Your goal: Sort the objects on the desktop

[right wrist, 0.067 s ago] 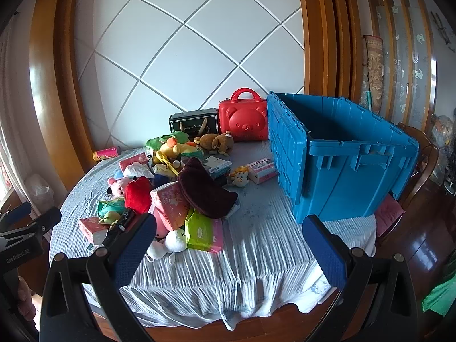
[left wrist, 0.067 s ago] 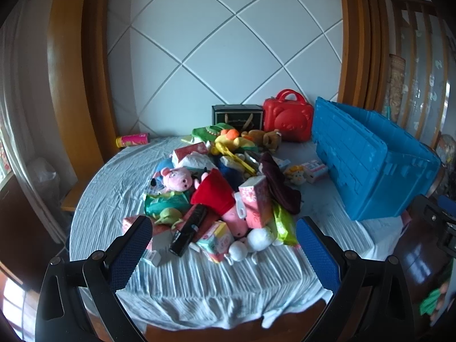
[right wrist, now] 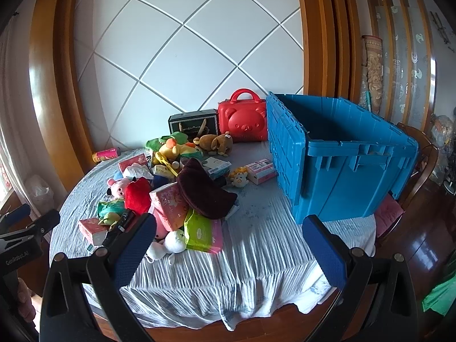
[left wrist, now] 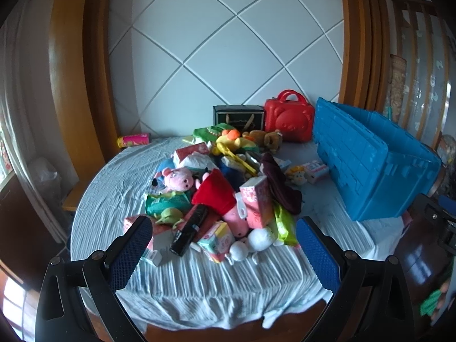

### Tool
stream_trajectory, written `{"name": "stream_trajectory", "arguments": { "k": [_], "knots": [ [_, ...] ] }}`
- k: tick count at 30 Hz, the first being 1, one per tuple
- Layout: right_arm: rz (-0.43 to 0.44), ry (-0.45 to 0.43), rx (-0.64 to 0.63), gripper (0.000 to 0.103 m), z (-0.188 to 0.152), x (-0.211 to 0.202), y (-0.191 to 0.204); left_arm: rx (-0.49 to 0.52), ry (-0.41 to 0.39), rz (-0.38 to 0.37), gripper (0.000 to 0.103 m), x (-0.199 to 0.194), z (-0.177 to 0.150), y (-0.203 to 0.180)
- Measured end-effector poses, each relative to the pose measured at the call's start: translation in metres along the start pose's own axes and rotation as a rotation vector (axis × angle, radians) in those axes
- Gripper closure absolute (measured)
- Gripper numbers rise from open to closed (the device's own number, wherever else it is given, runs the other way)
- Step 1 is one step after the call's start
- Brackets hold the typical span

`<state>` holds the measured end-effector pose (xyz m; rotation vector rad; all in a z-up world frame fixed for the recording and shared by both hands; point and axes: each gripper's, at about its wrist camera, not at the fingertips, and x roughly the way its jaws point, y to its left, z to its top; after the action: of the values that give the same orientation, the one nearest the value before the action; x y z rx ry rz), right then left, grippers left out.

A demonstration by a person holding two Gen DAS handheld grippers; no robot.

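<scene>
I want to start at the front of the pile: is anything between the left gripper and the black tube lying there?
Nothing visible. The left gripper, open, hangs short of the table edge; only bare cloth separates it from the black tube.

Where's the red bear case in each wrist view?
Left wrist: red bear case sits upper centre-right, at the table's far edge, beside the black box.
Right wrist: red bear case sits centre, just left of the blue crate.
Shared landmark: the blue crate.
</scene>
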<state>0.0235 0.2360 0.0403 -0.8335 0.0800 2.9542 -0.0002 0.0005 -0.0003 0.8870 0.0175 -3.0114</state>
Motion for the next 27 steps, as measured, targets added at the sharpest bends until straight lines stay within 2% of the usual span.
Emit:
{"name": "stream_trajectory", "arguments": {
  "k": [10, 27],
  "knots": [
    [-0.013, 0.038, 0.045, 0.000, -0.006, 0.013, -0.017, -0.012, 0.011, 0.002, 0.001, -0.001, -0.001, -0.009],
    [-0.027, 0.051, 0.029, 0.000, -0.007, 0.018, -0.028, 0.002, 0.023, 0.015, 0.001, 0.000, 0.002, -0.018]
  ]
}}
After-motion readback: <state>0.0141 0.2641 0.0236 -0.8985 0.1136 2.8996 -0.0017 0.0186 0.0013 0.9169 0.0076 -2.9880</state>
